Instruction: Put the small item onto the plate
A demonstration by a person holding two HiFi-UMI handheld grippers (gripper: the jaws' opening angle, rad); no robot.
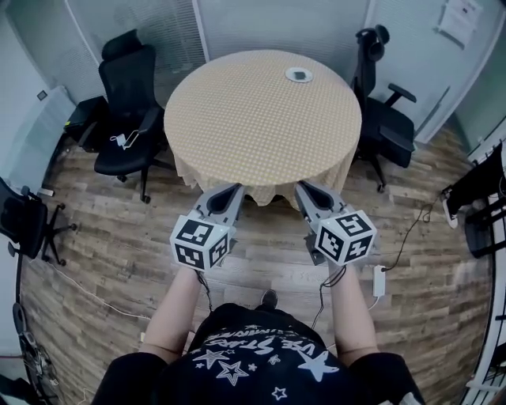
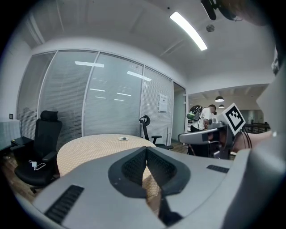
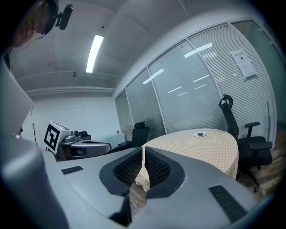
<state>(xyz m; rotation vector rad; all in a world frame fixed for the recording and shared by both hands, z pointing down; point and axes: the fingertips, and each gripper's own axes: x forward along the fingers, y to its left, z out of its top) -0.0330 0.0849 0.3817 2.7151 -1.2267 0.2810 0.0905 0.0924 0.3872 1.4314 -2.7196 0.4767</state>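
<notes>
A wooden floor fills the room. On it stands a round bench under a yellow checked cloth, with a black office chair at its left and another at its right. The person's dark shirt carries white stars and lettering (only the word "STARS" can just be made out). Short of the bench's near edge hang the left tool and the right tool, each with its jaws together on nothing. Each cube shows black-and-white square markers. A paper notice on the glass wall has print too small to read. The plate lies near the bench's far edge, well apart from both tools, with a small dark thing at its centre.
</notes>
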